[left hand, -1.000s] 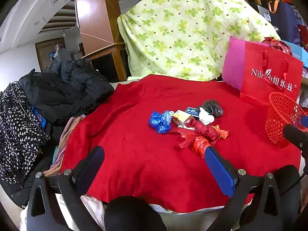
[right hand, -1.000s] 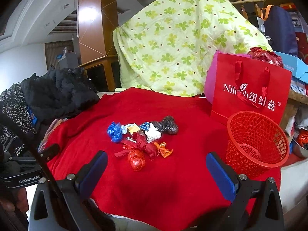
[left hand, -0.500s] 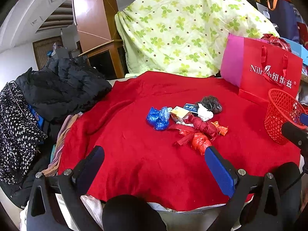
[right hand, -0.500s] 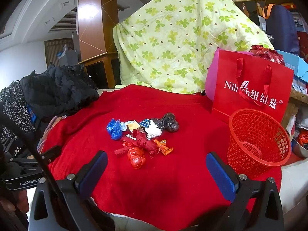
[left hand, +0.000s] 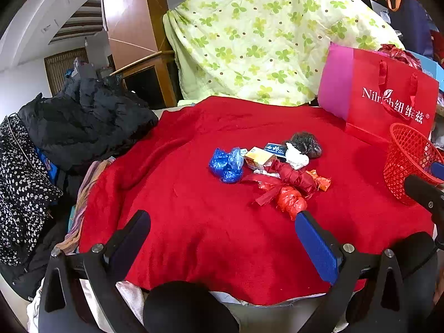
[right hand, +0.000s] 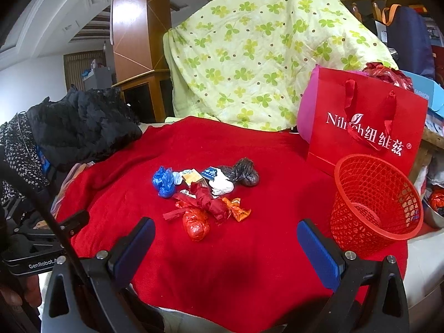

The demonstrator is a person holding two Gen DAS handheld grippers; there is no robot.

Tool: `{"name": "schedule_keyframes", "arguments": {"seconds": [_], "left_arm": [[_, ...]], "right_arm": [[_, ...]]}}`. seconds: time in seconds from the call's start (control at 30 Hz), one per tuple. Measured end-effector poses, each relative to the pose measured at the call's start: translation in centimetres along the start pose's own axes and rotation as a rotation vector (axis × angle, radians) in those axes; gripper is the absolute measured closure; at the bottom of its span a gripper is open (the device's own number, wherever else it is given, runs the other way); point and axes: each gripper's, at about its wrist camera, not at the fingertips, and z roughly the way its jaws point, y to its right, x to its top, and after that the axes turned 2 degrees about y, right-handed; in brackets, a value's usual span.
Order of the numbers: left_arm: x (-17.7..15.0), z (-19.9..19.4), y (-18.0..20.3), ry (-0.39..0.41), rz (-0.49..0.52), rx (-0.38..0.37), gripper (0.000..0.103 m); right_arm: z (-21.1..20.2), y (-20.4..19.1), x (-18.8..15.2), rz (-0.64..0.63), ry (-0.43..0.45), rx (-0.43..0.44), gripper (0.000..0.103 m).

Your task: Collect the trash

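Partly hidden, the bench shows only as a pale edge under the red cloth that covers it. Trash lies heaped near the middle of the cloth: a blue bag, a black bag, a white wad, small boxes whose print is too small to read, dark red wrap, an orange wrapper and a red bag. At the right edge a red basket tilts its mouth toward the camera; its mesh bottom looks bare, and in the left view it is cut off by the right gripper's finger. Behind it a red paper bag stands upright, contents unseen. The left gripper and right gripper both hang spread wide over the near edge, holding nothing. Dark clothes crowd the left side.
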Motion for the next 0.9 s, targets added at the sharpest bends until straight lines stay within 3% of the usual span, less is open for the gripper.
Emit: {"name": "schedule_keyframes", "arguments": {"seconds": [0.2,0.5,0.67,0.8,0.9], "left_arm": [[-0.9,4.0,-0.8,-0.096,-0.06,-0.098,0.0],[-2.8,11.2,-1.0,-0.217,-0.153,-0.15,0.0],[-2.7,13.1,0.1,-0.261,-0.192,-0.233,0.0],[-1.7,14.7,1.6,-0.273,-0.218,-0.318,0.006],[-0.9,16.4,3.1,-0.295,-0.227,-0.377,0.016]], "right_arm": [[3.2,0.8,-0.2,-0.014,-0.024,0.004,0.0],[13.9,3.2,-0.9,-0.032,-0.125,0.053,0.001],[21.1,4.2,-1.0,0.007,-0.237,0.093,0.029],[25.4,5.2,-1.2,0.095,-0.312,0.165,0.034],[28.0,5.4,-1.7,0.137,-0.374,0.223,0.038]]}}
